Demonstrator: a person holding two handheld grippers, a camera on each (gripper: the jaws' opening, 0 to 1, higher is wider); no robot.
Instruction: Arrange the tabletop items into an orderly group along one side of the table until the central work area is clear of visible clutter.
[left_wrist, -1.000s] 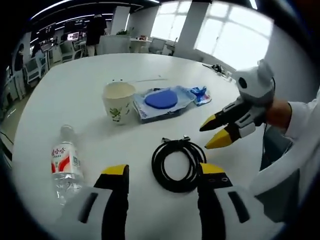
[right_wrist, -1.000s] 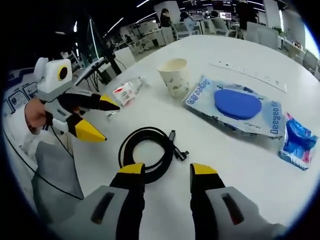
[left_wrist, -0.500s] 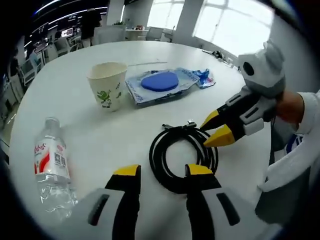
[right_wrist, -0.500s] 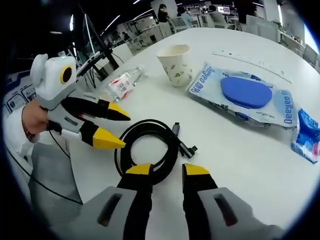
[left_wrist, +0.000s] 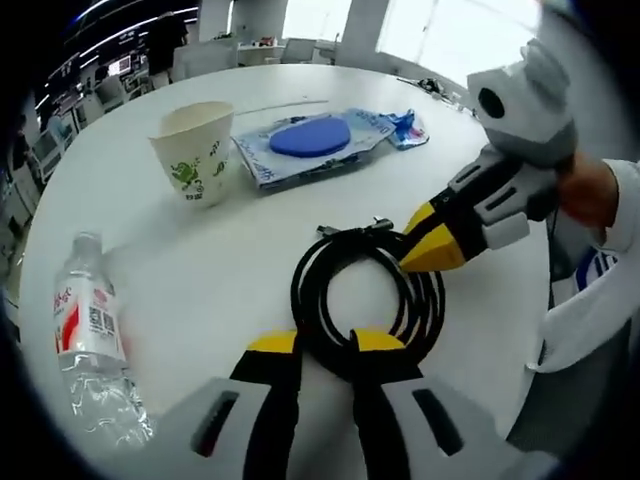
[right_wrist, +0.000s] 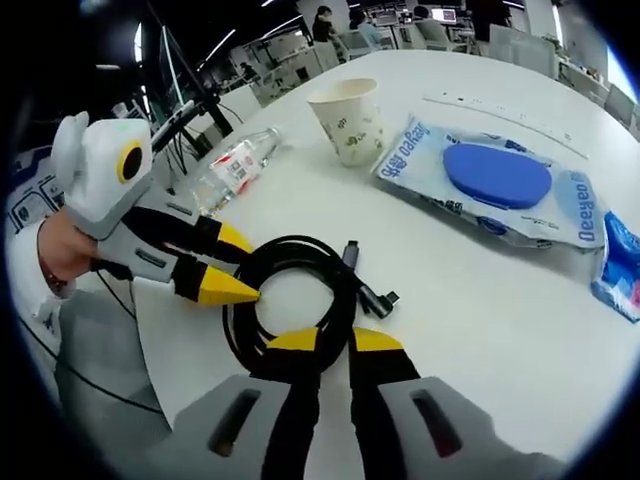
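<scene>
A coiled black cable (left_wrist: 365, 300) (right_wrist: 300, 270) lies on the white table (left_wrist: 200, 250) near its front edge. My left gripper (left_wrist: 325, 345) has its jaws pressed on the coil's near arc. From the right comes my right gripper (left_wrist: 425, 240), its yellow tips at the coil's far side. In the right gripper view my right gripper (right_wrist: 335, 342) pinches the coil's near arc, while the left gripper (right_wrist: 235, 265) straddles the coil's left arc. A paper cup (left_wrist: 190, 150) (right_wrist: 350, 120) stands upright. A water bottle (left_wrist: 90, 340) (right_wrist: 235, 165) lies on its side.
A flat blue-and-white pack (left_wrist: 310, 140) (right_wrist: 495, 180) lies beyond the cable, with a small blue packet (left_wrist: 403, 128) (right_wrist: 620, 265) beside it. A long white strip (right_wrist: 500, 125) lies farther back. Office desks and chairs stand behind the table. A person's sleeve (left_wrist: 590, 300) hangs at the table edge.
Both grippers have moved in onto the cable coil from opposite sides, and their jaws have narrowed from wide open to pinching its strands. Cup, bottle and packs have stayed put.
</scene>
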